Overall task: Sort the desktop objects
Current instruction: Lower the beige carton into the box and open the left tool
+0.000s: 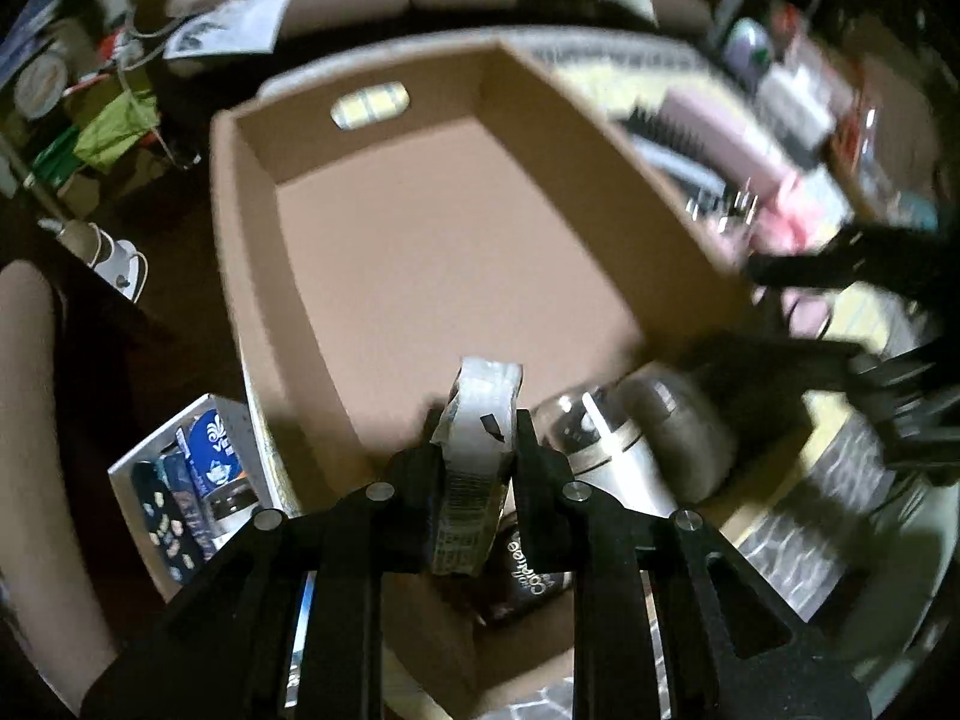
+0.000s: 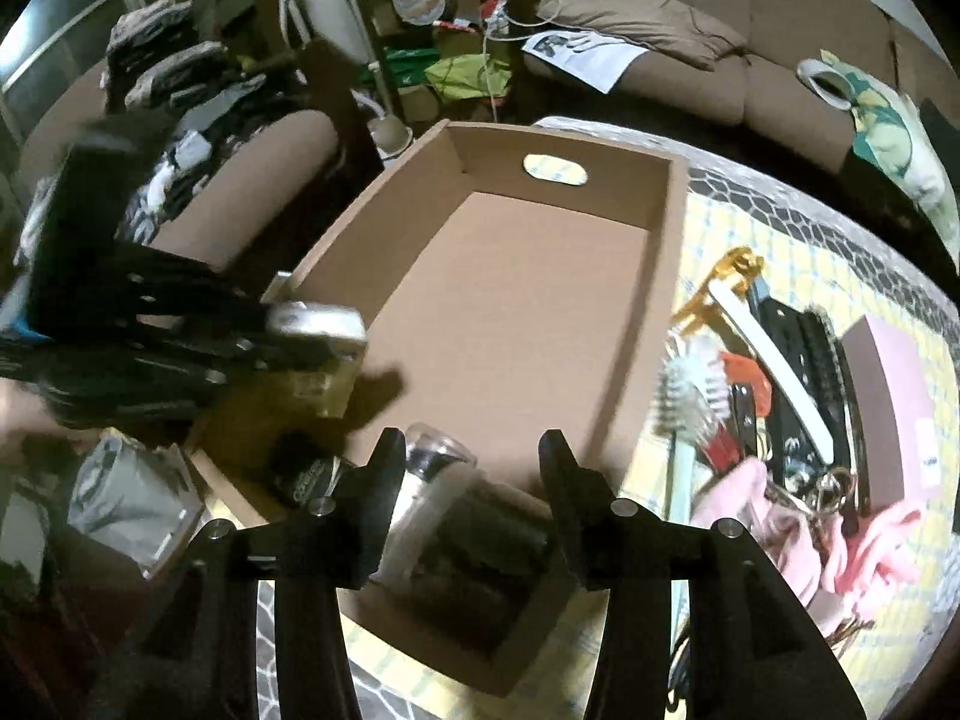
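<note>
My left gripper (image 1: 477, 426) is shut on a white packet with a barcode (image 1: 471, 480), held upright over the near end of the open cardboard box (image 1: 450, 240). In the right wrist view the same gripper (image 2: 282, 336) comes in from the left with the packet (image 2: 318, 324) at the box's left wall. My right gripper (image 2: 474, 450) stands open above the near end of the box (image 2: 510, 300), nothing pressed between its fingers. Below it in the box lie a clear-capped jar (image 2: 432, 468) and a dark coffee packet (image 2: 306, 474). The jar (image 1: 606, 438) and coffee packet (image 1: 528, 576) also show in the left wrist view.
Right of the box lies a pile on the patterned cloth: a bristle brush (image 2: 690, 390), a black keyboard-like slab (image 2: 804, 360), a pink box (image 2: 888, 396), pink cloth (image 2: 870, 540). A white carton of blue packets (image 1: 180, 480) stands left of the box. A brown sofa (image 2: 750, 60) runs behind.
</note>
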`<move>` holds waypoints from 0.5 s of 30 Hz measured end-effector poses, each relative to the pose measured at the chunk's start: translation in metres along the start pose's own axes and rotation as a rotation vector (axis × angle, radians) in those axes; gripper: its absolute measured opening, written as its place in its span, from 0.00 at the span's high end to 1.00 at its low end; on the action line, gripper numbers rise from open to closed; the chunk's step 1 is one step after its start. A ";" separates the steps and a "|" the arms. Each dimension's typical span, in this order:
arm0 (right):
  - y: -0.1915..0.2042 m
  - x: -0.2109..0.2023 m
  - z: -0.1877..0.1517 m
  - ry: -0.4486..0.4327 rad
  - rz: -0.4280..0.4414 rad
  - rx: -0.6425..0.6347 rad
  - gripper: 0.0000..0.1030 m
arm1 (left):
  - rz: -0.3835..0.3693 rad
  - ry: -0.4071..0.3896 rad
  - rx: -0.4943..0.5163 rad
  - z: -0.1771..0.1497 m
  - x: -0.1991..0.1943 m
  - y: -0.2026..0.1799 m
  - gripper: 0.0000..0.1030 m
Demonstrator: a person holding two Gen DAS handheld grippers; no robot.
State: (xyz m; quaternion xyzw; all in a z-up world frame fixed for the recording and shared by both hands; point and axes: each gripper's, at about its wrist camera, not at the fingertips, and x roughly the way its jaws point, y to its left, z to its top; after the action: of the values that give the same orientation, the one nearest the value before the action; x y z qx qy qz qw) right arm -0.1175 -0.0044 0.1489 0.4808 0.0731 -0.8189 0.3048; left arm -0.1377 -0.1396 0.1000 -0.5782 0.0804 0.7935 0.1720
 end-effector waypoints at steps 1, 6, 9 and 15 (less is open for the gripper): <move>-0.003 -0.002 -0.002 -0.005 0.009 0.011 0.53 | 0.011 0.031 0.014 0.003 0.008 -0.004 0.82; -0.007 0.002 -0.007 0.002 0.006 0.014 0.53 | 0.043 0.047 -0.026 0.007 0.019 -0.006 0.48; -0.004 0.005 -0.004 0.003 0.004 -0.006 0.53 | 0.036 -0.060 -0.093 0.000 -0.008 -0.001 0.29; 0.015 0.028 0.021 0.024 -0.003 -0.062 0.53 | -0.110 -0.342 -0.290 -0.046 -0.079 0.016 0.15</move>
State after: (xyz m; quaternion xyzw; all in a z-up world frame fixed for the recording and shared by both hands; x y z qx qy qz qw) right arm -0.1340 -0.0370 0.1394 0.4807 0.1029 -0.8109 0.3176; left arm -0.0812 -0.1837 0.1591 -0.4575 -0.0962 0.8726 0.1412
